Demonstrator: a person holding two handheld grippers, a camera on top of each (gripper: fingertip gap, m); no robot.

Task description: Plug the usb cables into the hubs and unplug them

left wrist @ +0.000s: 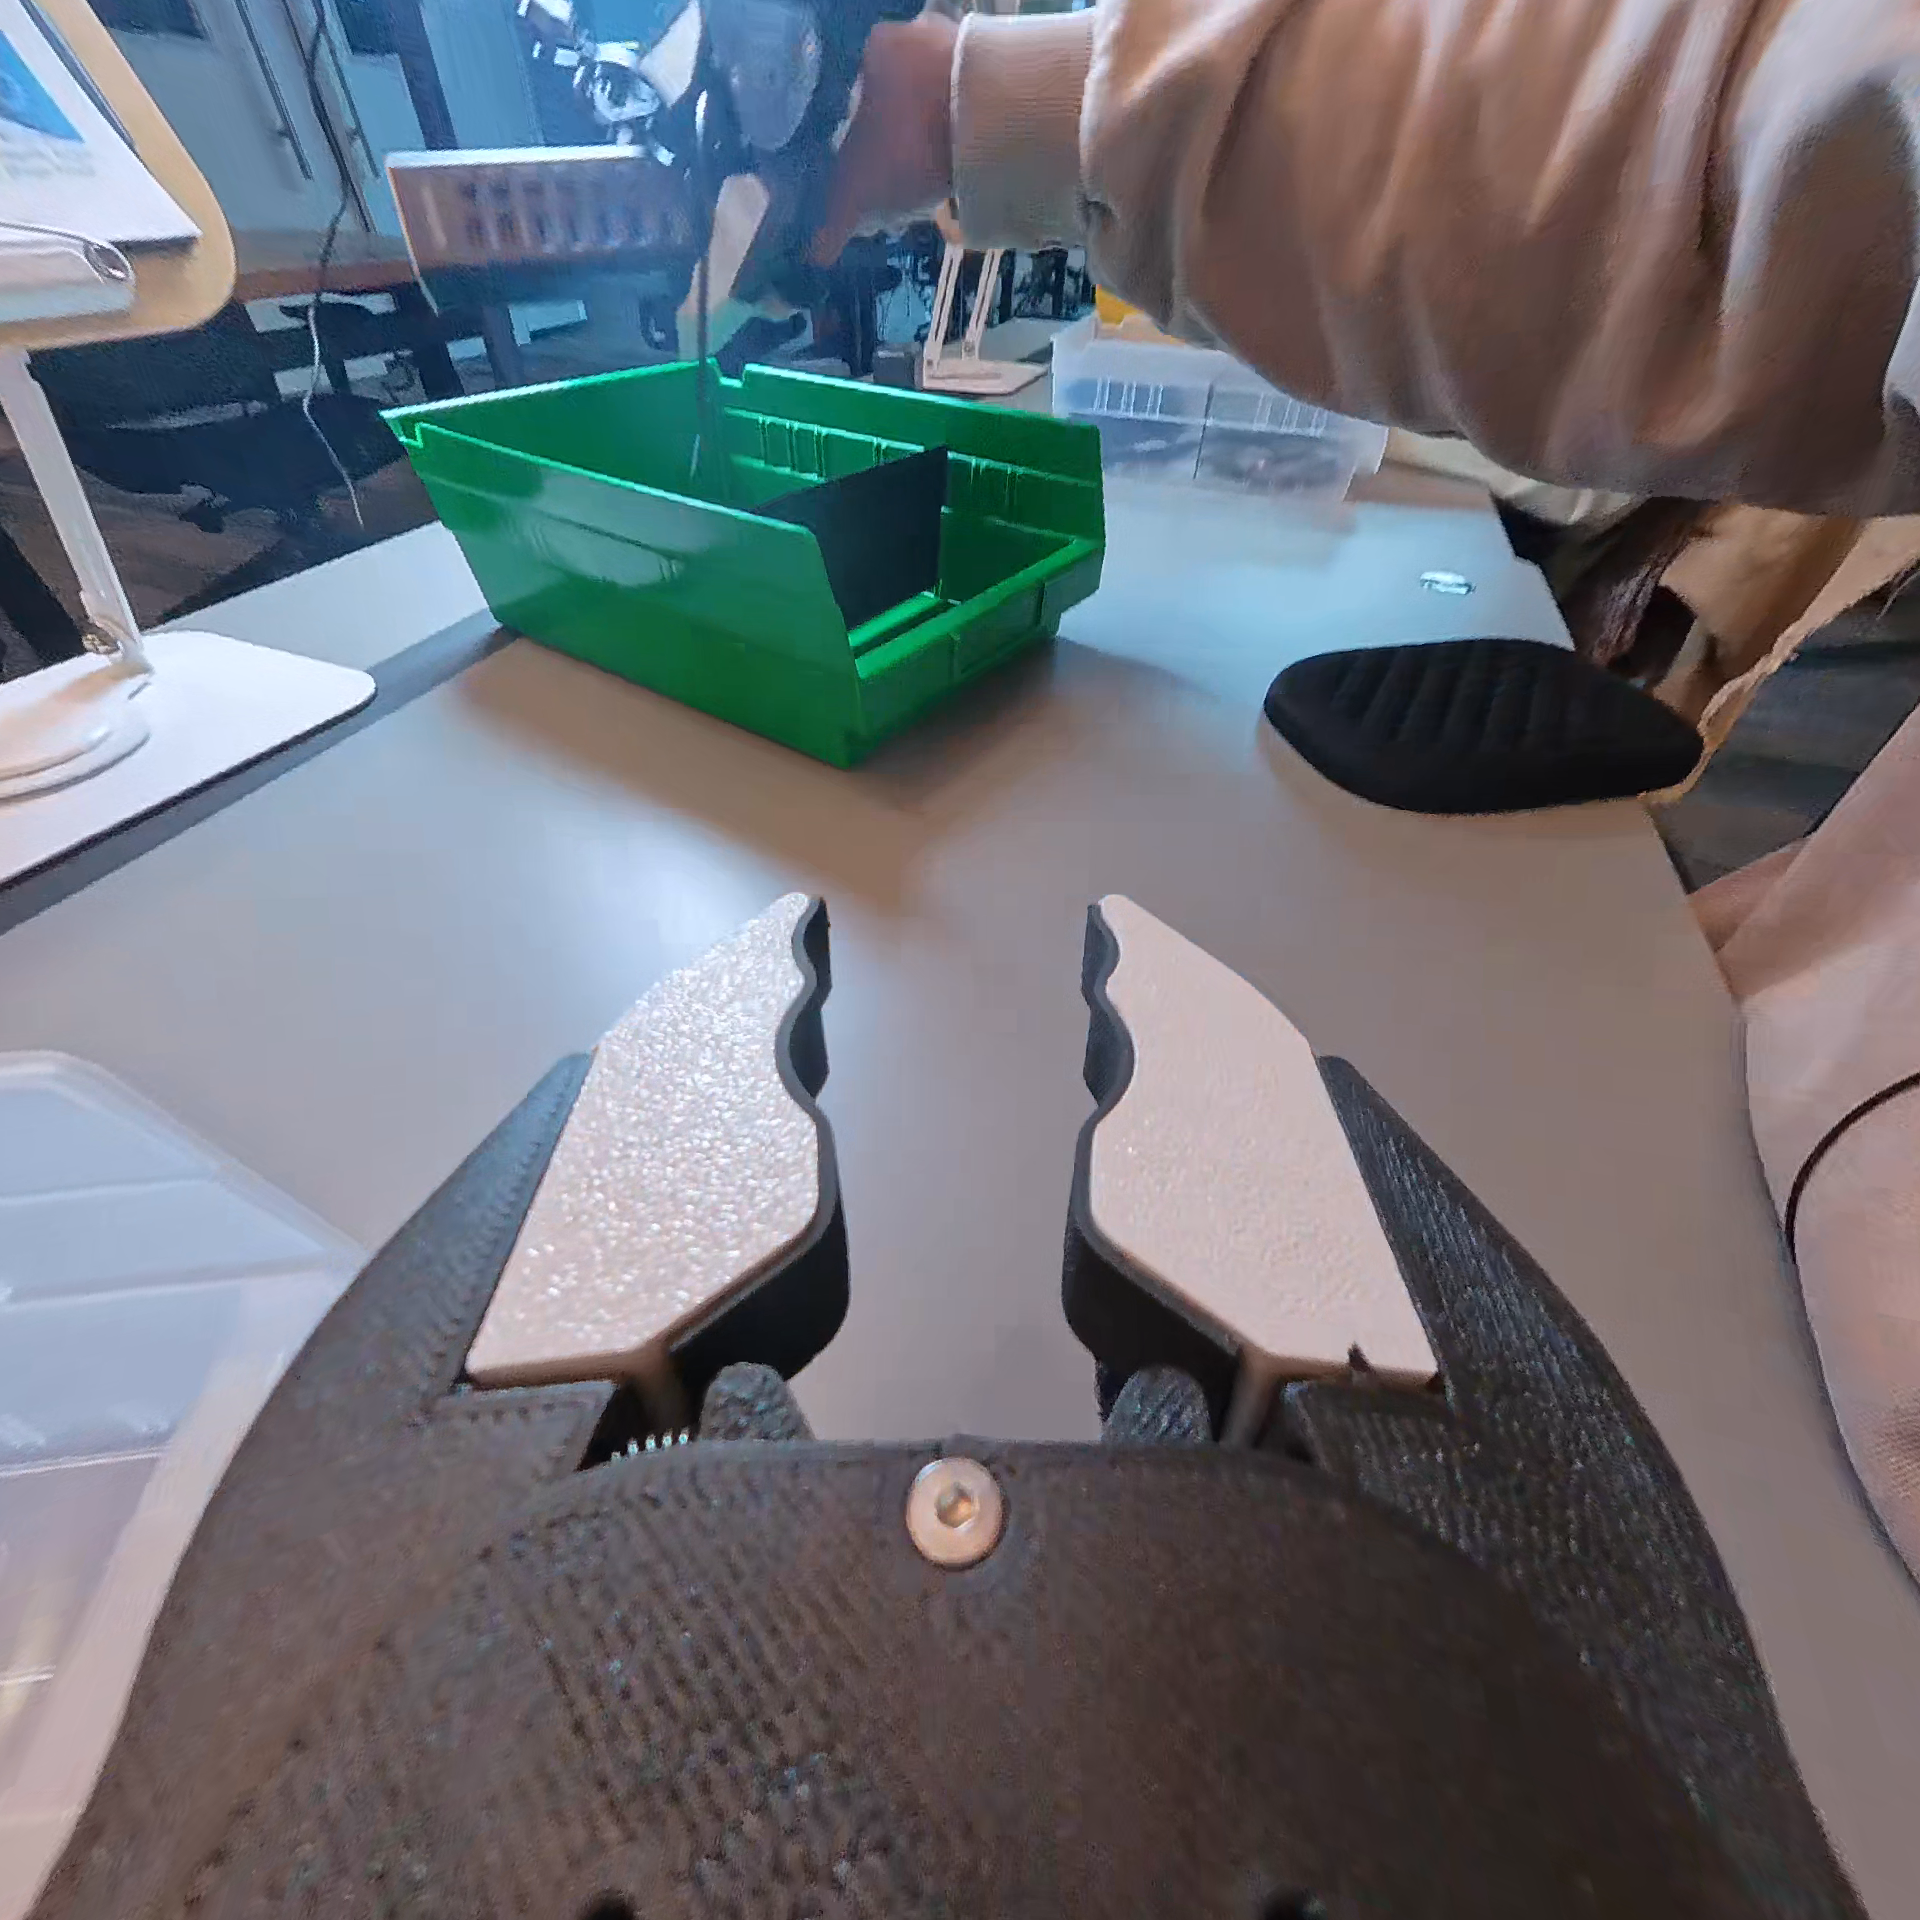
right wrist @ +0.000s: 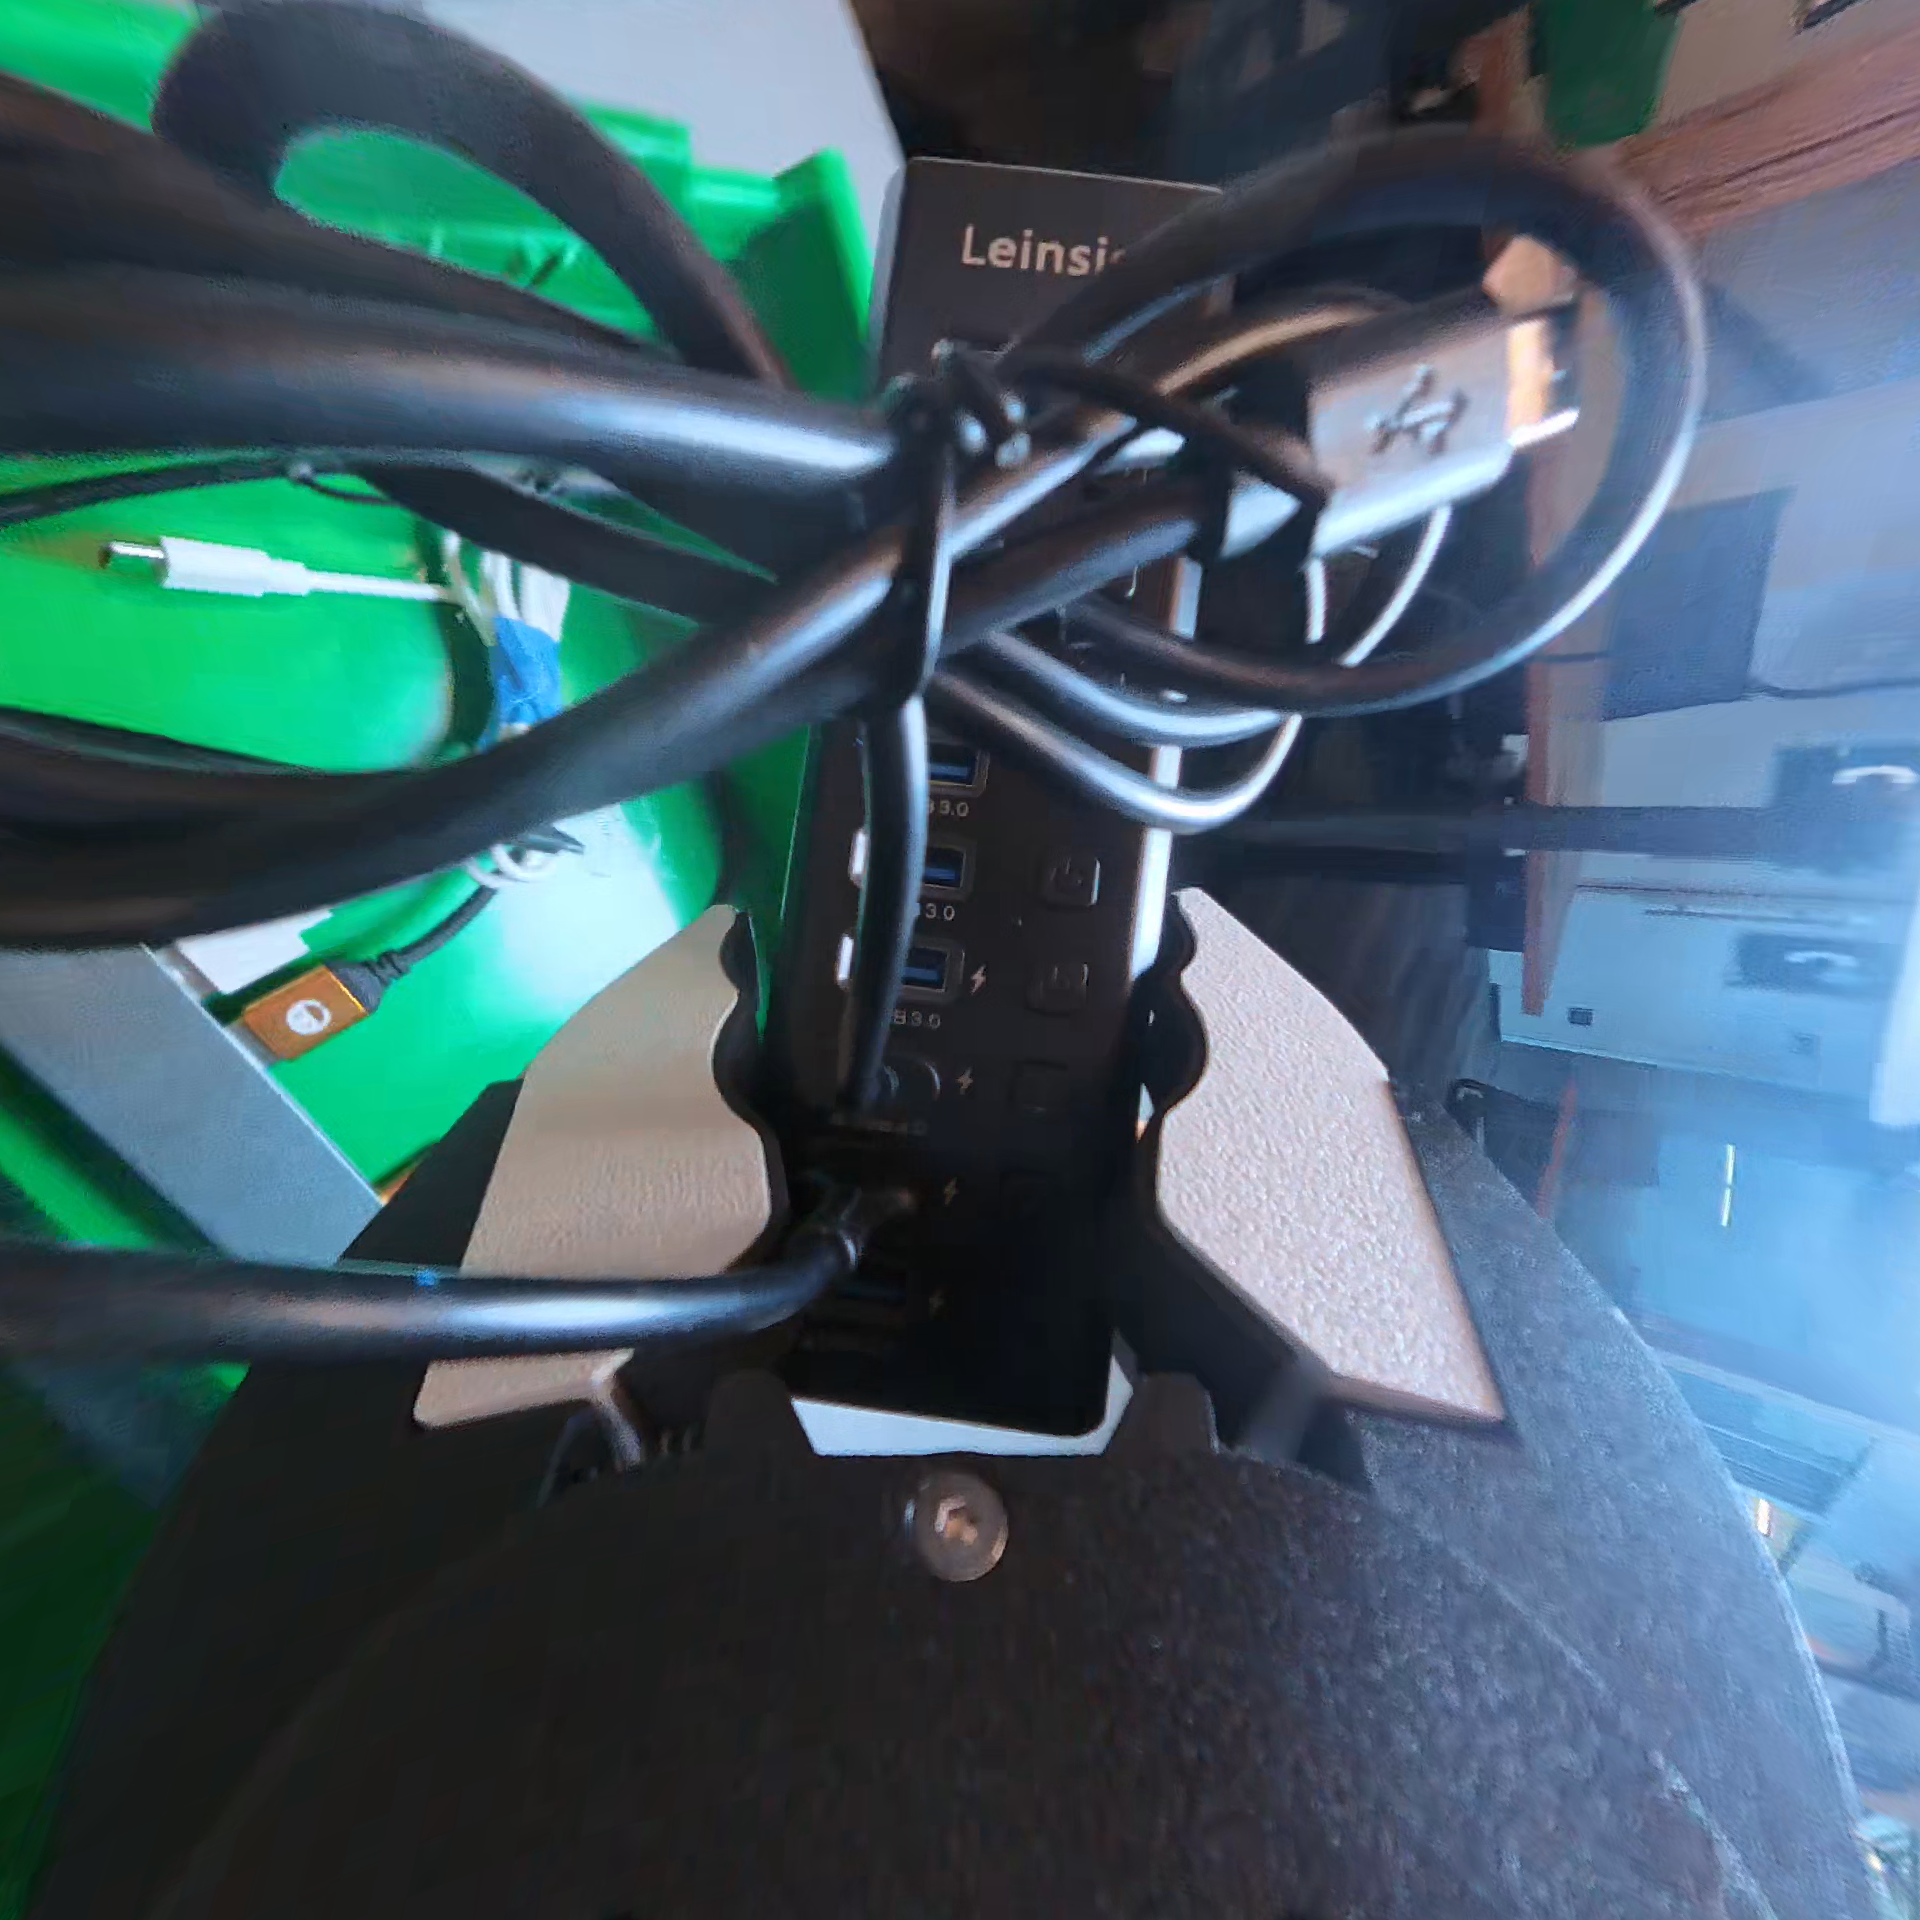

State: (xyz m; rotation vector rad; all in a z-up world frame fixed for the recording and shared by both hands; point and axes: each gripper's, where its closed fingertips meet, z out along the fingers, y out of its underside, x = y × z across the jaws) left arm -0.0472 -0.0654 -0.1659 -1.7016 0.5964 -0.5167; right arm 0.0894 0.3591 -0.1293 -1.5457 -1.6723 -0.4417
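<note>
Only right wrist view shows hub (right wrist: pixel 966 935) (jaws gripping it).

Black cable bundle (right wrist: pixel 447 499) hides USB hub (right wrist: pixel 966 935) upper ports; cable loops cut off at left edge.

We see a black oval fabric pad (left wrist: pixel 1475 722) on the grey tabletop (left wrist: pixel 1039 810), near a clear plastic lidded box (left wrist: pixel 1216 421).
</note>
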